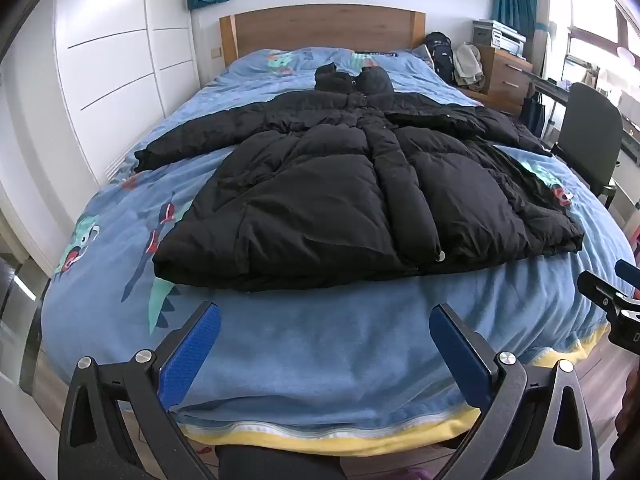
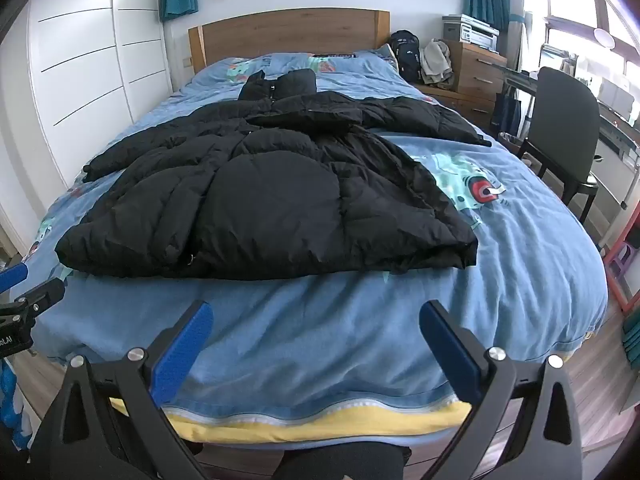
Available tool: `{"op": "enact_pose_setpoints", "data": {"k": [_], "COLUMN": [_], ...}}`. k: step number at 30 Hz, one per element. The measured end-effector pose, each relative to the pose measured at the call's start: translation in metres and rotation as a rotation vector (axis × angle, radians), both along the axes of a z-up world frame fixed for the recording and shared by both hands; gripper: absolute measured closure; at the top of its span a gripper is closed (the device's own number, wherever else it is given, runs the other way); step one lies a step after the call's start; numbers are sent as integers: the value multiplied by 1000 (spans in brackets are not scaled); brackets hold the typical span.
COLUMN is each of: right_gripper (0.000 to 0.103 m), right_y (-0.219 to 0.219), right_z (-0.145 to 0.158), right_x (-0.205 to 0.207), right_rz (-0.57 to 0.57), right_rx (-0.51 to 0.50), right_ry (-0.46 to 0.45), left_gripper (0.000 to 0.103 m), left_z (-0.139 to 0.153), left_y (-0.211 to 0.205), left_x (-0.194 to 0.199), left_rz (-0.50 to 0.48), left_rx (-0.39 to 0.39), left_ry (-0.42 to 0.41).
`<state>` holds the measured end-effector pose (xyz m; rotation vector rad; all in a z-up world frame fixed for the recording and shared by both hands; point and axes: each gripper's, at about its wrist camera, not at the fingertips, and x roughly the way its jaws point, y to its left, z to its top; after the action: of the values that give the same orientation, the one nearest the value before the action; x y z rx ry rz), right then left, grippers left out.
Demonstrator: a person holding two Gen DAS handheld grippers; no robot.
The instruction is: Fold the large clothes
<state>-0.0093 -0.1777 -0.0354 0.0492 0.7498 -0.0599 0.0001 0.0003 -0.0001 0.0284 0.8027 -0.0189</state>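
From the left wrist view, the left gripper [image 1: 325, 322] is hanging over the foot of the bed with its two blue-padded fingers [image 1: 191, 354] spread wide and nothing between them. Beyond it, a big black quilted puffer coat [image 1: 360, 200] is lying front-up across the blue cartoon-printed duvet [image 1: 320, 344], sleeves stretched out to either side, collar pointing toward the wooden headboard [image 1: 320, 28]. The coat's hem is sitting well apart from the fingertips. At the right edge, part of the right gripper [image 1: 612, 300] is peeking in.

From the right wrist view, the right gripper [image 2: 316, 320] is likewise standing released, blue pads [image 2: 182, 350] far apart, hovering above the bare duvet [image 2: 320, 320] near the foot. The same black coat [image 2: 272, 208] is spreading over the middle of the bed, its hem nearest the fingers but not touching them. A dark chair [image 2: 564, 120] is standing beside the bed on the right, and the left gripper [image 2: 24, 300] is showing at the left edge.
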Motion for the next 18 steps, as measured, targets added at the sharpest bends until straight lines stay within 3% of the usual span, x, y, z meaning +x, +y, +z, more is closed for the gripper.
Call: {"op": "enact_pose_setpoints", "data": {"k": [18], "right_gripper": [0], "right_y": [-1], "right_z": [-2], "right_x": [0], "right_rz": [1], "right_rx": [3], "right_ry": [3], "left_gripper": [1], "left_z": [-6], "left_y": [-1], "left_x": [0], "left_rz": [-2], "left_rx": [10], "left_ry": [16]}}
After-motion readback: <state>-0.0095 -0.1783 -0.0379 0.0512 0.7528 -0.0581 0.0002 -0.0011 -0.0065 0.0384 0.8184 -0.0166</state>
